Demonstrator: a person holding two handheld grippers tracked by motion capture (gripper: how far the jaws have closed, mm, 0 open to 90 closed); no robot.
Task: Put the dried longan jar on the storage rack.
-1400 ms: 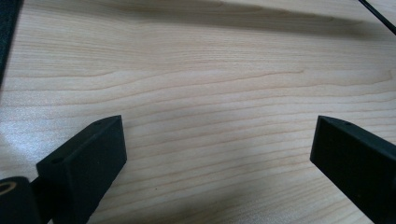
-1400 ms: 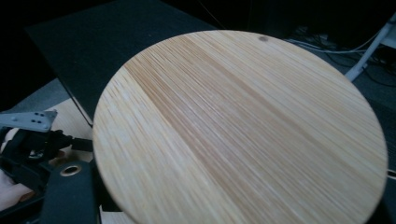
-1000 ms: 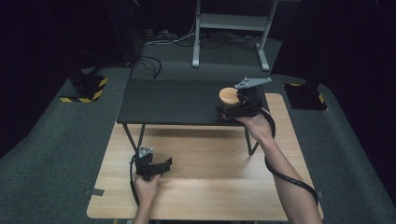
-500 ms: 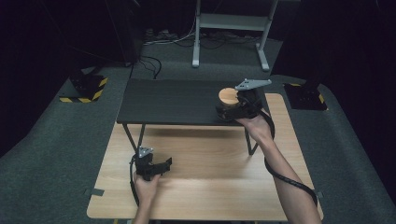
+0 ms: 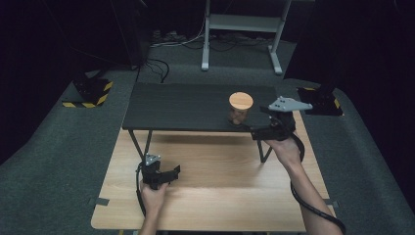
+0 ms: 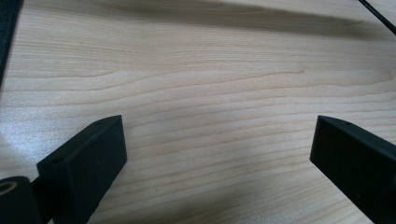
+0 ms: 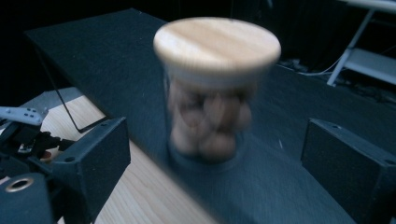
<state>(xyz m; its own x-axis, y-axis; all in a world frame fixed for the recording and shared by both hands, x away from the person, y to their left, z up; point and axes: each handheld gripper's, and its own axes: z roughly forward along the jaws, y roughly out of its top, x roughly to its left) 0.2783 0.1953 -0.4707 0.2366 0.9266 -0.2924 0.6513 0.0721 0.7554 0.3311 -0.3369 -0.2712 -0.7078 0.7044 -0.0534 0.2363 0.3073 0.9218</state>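
A low black shelf with thin metal legs [image 5: 186,105] stands across the far part of the pale wooden table [image 5: 220,196], and near its right end sits the clear glass jar with a round wooden lid, filled with brown nut-like pieces [image 5: 240,108]. The jar is upright, its long axis vertical, and rests on the shelf by itself.

The right gripper [image 5: 262,128] is by far the nearer one: the jar lies just ahead of its fingers and a little to their left in the high view. In the right gripper view the jar [image 7: 215,88] stands beyond the two black fingers [image 7: 95,158], centred on the gap but apart from them. The jaws have just been opening and stand released, with nothing between them.

The left gripper [image 5: 172,171] rests well away at the near left of the table, jaws spread wide over bare wood [image 6: 210,93], holding nothing.

Any fresh grasp would likely mean pushing the right fingers straight ahead, level, around the glass body below the lid.
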